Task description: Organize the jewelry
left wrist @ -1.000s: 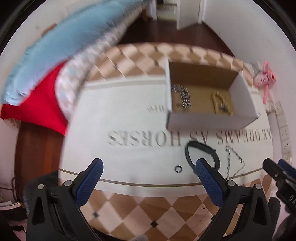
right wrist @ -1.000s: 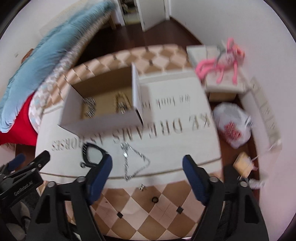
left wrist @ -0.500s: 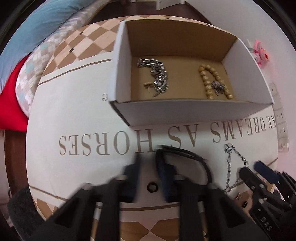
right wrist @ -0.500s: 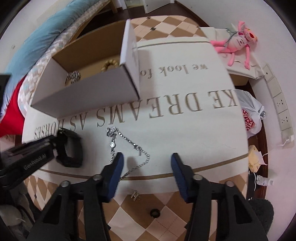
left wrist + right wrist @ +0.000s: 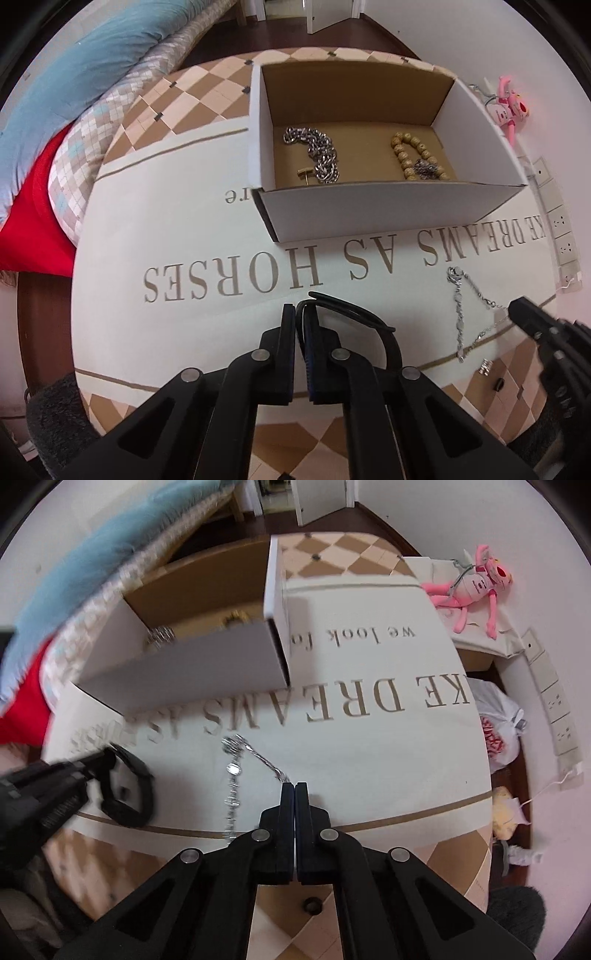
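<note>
My left gripper (image 5: 300, 308) is shut on a black bracelet (image 5: 364, 321) lying on the white printed cloth; it also shows in the right wrist view (image 5: 129, 794). My right gripper (image 5: 294, 786) is shut on the thin silver chain necklace (image 5: 236, 775), gripping its right strand; the necklace also shows in the left wrist view (image 5: 460, 314). The open white cardboard box (image 5: 388, 218) stands just beyond, holding a chunky silver chain (image 5: 317, 151), a wooden bead bracelet (image 5: 413, 155) and a small gold piece (image 5: 304, 173).
A small silver charm (image 5: 485, 367) and a small black ring (image 5: 499, 384) lie on the checked cloth near the front edge. A bed with blue and red covers (image 5: 55, 122) is at the left. A pink plush toy (image 5: 472, 587) and a plastic bag (image 5: 498, 734) are at the right.
Both grippers moved down and forward onto the cloth and shut: the left on the black bracelet, the right on the silver necklace.
</note>
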Available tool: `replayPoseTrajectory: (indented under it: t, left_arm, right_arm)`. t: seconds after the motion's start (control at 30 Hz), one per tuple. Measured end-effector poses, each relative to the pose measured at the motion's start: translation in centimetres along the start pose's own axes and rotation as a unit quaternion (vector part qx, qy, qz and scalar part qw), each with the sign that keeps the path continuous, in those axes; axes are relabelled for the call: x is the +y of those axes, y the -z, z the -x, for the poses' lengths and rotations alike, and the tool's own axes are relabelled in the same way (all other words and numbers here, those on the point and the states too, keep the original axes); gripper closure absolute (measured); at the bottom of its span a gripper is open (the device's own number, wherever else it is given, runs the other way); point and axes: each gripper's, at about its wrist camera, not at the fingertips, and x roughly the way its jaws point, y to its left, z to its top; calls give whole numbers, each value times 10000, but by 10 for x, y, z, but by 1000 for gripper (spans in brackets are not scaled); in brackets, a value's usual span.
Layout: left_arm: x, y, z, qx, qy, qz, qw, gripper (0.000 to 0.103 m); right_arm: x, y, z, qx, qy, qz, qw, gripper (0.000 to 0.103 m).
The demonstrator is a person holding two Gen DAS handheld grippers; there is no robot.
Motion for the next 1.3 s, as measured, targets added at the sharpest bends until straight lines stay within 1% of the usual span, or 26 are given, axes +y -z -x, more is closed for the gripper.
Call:
replayPoseTrajectory:
  t: [0.07,0.23,0.4,0.43,0.47,0.53,0.6,0.63,0.67,0.7,0.73,0.77,0.8,0.93,0.97,1.0,1.07,1.1,1.13,1.23,1.3]
  left_arm:
    - [3,-4,6,-35,53,7,10000,101]
    - [10,-6,36,-266,134,49,9995,101]
    - [18,-26,63,-584,197,104,9980,101]
    - [17,-30,65,-645,157,84,9978,101]
    - [17,-33,66,-691,95,64,9975,101]
    - [17,-34,61,-699,-49,37,9975,101]
    - [16,-32,49,-616,-162,32,9980,101]
    - [17,-29,39,-530,-223,25,9983,101]
    - [18,-26,31,-441,-238,40,9987,101]
    - [19,-24,23,-358,-246,73,9990,101]
    - [20,-21,19,-308,-255,92,9992,101]
    - [21,-19,12,-241,-257,120,9993,101]
    - [22,-17,6,-169,-248,156,9994,101]
    - [25,-14,-6,-57,-275,172,9995,101]
    - [26,-13,-8,-47,-285,172,9994,101]
    - [27,-12,-9,-35,-283,184,9994,101]
    - [28,-12,-10,-23,-283,195,9994,101]
    - [29,-12,-11,-27,-289,196,9994,101]
    - [29,-12,-11,-30,-280,198,9994,101]
    - [29,-12,-7,-57,-263,184,9995,101]
    - [27,-11,0,-113,-221,167,9996,101]
  right_arm:
    - [0,-5,15,-124,-145,-27,9998,103]
    - [7,-21,49,-404,-533,1,9978,103]
    - [19,-40,83,-737,-765,112,9943,103]
    - [22,-43,86,-689,-813,180,9941,103]
    - [24,-47,81,-495,-951,209,9940,103]
    - [23,-49,70,-319,-1080,143,9935,102]
    - [28,-45,47,91,-891,256,9957,100]
    - [28,-41,36,205,-898,241,9955,95]
    - [30,-37,26,285,-869,251,9955,82]
    - [31,-34,17,326,-755,271,9962,73]
    - [32,-32,9,340,-700,284,9966,57]
    - [32,-31,3,353,-681,272,9967,51]
    - [33,-30,-4,377,-656,260,9968,51]
    - [41,-27,-26,460,-328,448,9974,52]
    - [42,-27,-33,525,-219,490,9972,57]
    - [45,-25,-33,377,-85,624,9973,64]
    - [51,-20,-36,307,295,887,9951,88]
    - [52,-19,-37,257,425,953,9942,95]
    - [51,-18,-36,252,396,942,9944,99]
    - [43,-20,-33,266,235,766,9964,100]
    - [35,-19,-25,194,77,583,9981,100]
